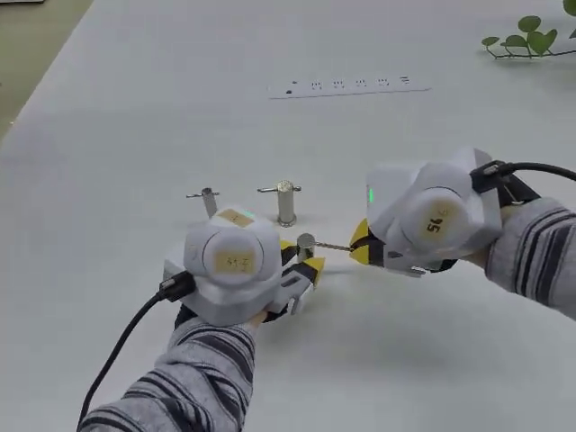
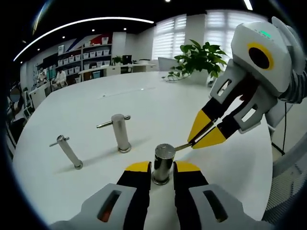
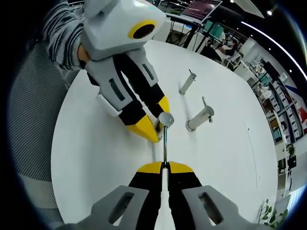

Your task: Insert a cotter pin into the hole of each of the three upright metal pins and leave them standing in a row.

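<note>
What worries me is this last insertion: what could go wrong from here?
The right gripper pinches the thin cotter pin at its far end; if misaligned, it could bend or slip.
The sideways push could tip the third pin in the left gripper.
The two finished pins stand close by; a stray move could topple them.
</note>
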